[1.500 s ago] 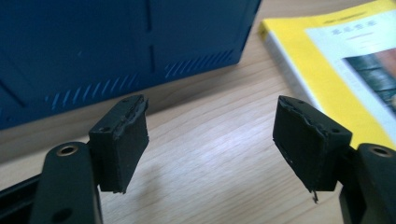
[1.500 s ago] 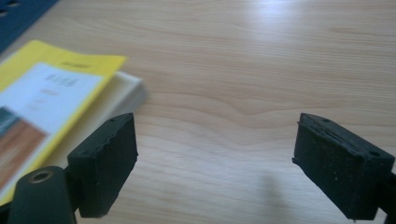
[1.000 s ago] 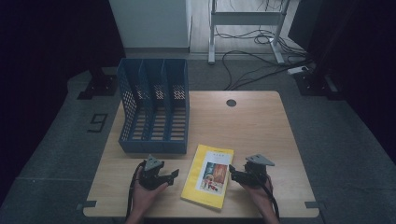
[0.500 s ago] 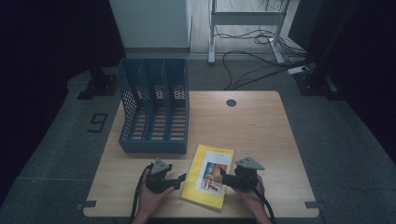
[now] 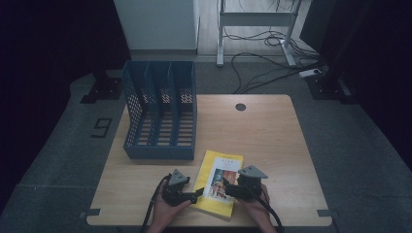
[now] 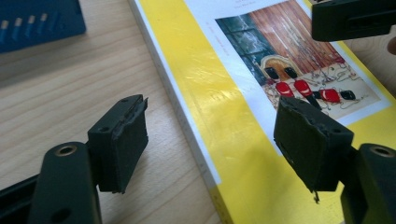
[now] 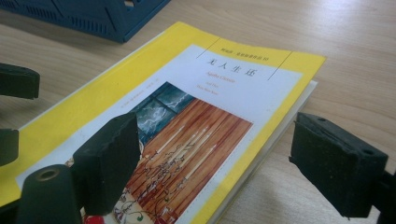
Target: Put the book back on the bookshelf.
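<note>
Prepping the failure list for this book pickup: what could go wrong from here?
1. The book lies flat on the table, so a jaw may ride over the cover instead of getting under its edge.
2. The left gripper and right gripper are both open and close together over the book; they might collide.
3. The file rack stands near, so a lifted book could hit it.

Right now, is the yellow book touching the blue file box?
Apart. The high view shows bare table between the yellow book and the blue file box.
</note>
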Available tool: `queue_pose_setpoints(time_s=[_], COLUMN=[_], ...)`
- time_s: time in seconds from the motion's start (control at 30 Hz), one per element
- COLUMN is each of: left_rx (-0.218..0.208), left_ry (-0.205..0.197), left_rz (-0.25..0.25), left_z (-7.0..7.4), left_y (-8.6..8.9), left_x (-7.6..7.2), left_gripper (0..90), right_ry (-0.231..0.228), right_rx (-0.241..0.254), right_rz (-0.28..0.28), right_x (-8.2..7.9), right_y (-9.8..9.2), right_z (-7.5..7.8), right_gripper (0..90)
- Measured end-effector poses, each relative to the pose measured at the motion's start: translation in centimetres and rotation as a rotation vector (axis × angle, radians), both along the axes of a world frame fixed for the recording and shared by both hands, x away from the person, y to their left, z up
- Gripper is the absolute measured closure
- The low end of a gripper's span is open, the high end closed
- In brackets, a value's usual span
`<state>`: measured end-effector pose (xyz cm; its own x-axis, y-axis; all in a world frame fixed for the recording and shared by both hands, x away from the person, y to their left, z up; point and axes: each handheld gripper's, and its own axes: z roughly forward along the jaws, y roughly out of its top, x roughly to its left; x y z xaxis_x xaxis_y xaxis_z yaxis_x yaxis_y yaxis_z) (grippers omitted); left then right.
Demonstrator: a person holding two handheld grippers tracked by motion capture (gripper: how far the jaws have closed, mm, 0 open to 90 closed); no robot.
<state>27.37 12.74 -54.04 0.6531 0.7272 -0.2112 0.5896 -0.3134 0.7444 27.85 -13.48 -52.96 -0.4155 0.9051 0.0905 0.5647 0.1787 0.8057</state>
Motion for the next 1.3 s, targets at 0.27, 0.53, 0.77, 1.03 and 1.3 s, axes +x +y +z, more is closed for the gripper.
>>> queue_pose_setpoints(time_s=[0.27, 0.53, 0.77, 1.03, 1.3], left_rx=[0.016, 0.009, 0.01, 0.015, 0.015], left_ry=[0.009, 0.023, 0.028, 0.028, 0.028], left_rz=[-0.019, -0.04, -0.042, -0.04, -0.041], left_z=[-0.4, -0.8, -0.8, -0.8, -0.8], left_y=[-0.7, -1.3, -1.5, -1.7, -1.7], left_x=[-0.1, -0.3, -0.4, -0.3, -0.3], left_gripper=[25.7, 25.8, 24.8, 23.3, 23.2], right_ry=[0.043, 0.088, 0.089, 0.11, 0.102], right_rx=[-0.019, -0.014, 0.011, 0.033, 0.026], right_rz=[0.004, 0.0, 0.001, 0.007, 0.008], right_x=[0.3, 0.8, 0.9, 0.8, 0.6], right_y=[0.3, 0.2, 0.2, 0.3, 0.5], right_z=[-0.9, -1.6, -1.9, -1.9, -1.3], right_gripper=[15.0, 13.0, 14.5, 13.2, 14.1])
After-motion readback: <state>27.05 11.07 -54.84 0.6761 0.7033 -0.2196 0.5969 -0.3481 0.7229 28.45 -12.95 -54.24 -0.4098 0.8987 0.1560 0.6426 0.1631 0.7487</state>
